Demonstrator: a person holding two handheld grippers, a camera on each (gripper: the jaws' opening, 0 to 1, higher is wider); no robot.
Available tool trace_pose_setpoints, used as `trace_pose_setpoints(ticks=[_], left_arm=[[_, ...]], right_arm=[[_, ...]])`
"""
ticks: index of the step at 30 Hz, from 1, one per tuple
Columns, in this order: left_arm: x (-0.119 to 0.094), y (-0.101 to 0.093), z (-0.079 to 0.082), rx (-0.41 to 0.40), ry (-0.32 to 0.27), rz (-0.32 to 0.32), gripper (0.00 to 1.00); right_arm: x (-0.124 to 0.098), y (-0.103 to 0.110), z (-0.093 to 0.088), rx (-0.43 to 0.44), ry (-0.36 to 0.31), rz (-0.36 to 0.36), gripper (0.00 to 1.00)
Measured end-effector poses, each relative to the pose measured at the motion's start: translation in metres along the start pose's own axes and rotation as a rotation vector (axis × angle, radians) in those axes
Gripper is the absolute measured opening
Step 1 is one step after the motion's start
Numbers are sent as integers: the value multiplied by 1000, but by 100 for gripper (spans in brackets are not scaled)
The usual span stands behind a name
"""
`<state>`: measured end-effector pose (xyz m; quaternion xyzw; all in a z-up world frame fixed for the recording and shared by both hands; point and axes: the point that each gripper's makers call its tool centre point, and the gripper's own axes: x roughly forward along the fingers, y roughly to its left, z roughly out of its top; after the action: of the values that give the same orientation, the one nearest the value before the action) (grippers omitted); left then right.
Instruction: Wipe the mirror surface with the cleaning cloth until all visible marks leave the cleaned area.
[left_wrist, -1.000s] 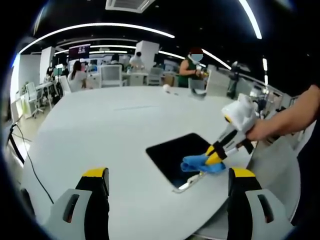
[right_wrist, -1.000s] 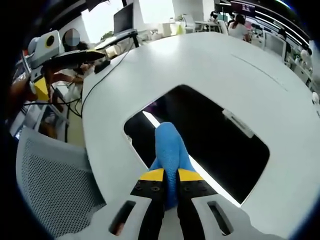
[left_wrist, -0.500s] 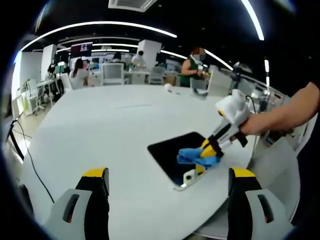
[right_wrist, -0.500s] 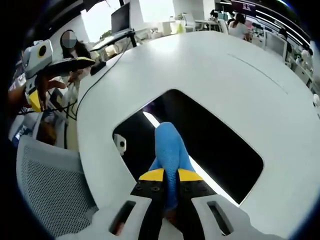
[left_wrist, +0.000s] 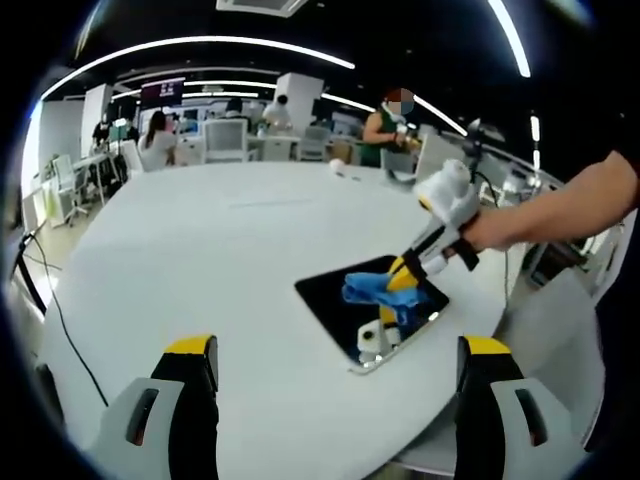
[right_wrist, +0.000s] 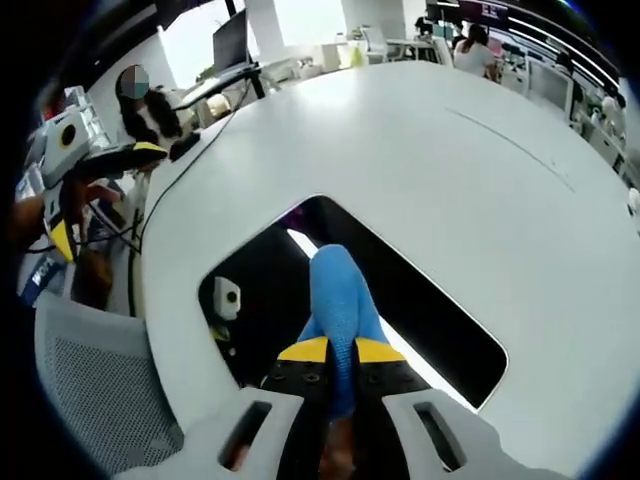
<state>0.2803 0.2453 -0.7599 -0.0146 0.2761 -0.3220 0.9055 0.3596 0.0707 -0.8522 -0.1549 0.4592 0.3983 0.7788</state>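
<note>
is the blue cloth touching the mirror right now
Touching. In the left gripper view the cloth, pinched in the right gripper, lies flat on the mirror with no gap under it.

Long ceiling light strips (left_wrist: 200, 45) wash the round white table (left_wrist: 200, 270) evenly bright with soft shadows, one strip glaring in the dark rectangular mirror (right_wrist: 420, 300), while edges bow and distant desks blur.
</note>
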Motion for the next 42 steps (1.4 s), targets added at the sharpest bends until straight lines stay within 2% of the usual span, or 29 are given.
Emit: trace_pose_setpoints(ticks=[18, 42], left_arm=[[2, 6, -1, -16, 2, 17, 100], [6, 8, 7, -5, 8, 16, 100]], right_arm=[[9, -27, 22, -32, -2, 13, 2], [17, -42, 35, -54, -10, 1, 2]])
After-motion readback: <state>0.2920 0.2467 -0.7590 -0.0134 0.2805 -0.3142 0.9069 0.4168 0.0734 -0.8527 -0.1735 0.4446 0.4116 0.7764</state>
